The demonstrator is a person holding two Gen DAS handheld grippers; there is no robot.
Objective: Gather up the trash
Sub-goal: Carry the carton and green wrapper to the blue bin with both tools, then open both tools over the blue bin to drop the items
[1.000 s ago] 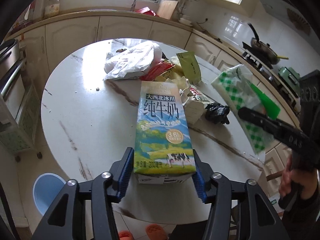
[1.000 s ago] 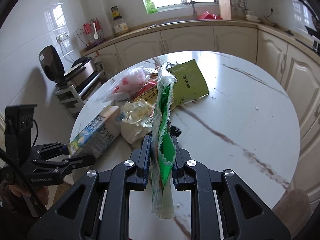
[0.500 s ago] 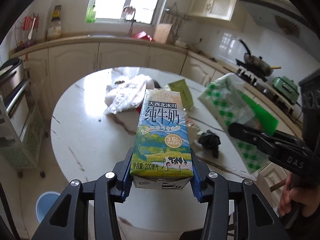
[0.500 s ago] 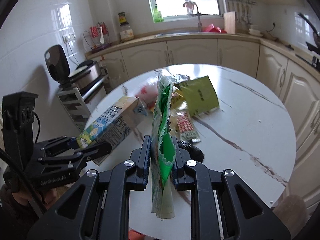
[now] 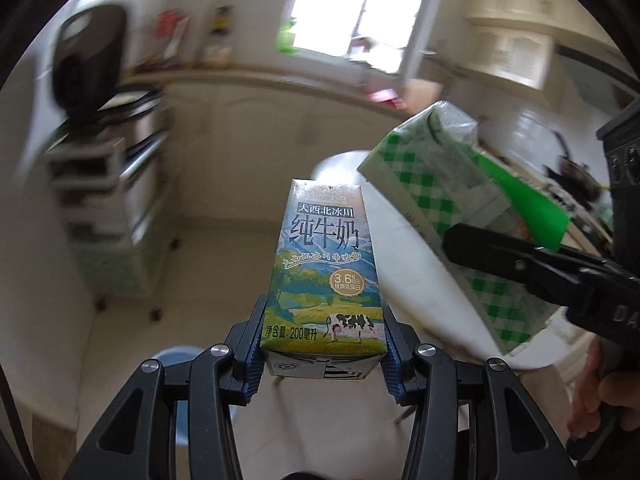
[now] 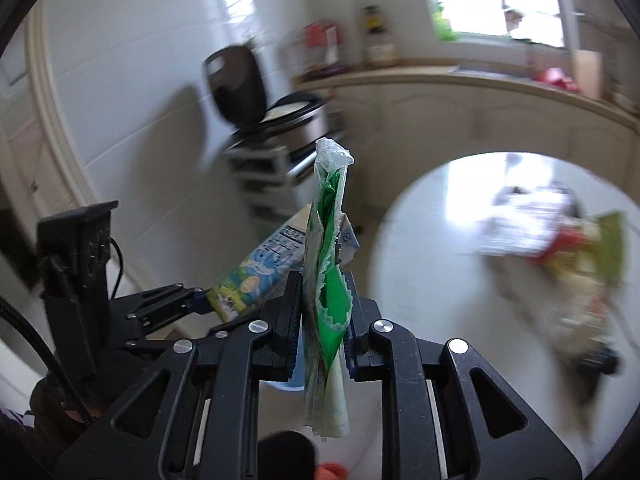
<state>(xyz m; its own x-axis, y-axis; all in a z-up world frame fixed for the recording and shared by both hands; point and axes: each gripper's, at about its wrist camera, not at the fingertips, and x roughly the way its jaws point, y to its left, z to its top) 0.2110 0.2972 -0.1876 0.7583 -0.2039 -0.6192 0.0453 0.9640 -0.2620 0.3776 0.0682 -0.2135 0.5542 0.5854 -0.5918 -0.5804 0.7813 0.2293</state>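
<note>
My left gripper is shut on a blue and green milk carton, held in the air off the left side of the round white table. My right gripper is shut on a flat green-checked plastic wrapper that stands edge-on between its pads. In the left wrist view the same wrapper shows on the right, clamped in the right gripper. In the right wrist view the milk carton sits in the left gripper just left of the wrapper. Both views are blurred by motion.
A pile of bags and wrappers lies on the table at the right. A blue bin stands on the floor below the left gripper. A metal trolley with an appliance stands by the wall. Cabinets run along the back.
Both grippers have swung left, away from the table, carrying the carton and the wrapper. The table has slid to the right of both views, and the trolley and floor now fill the left wrist view.
</note>
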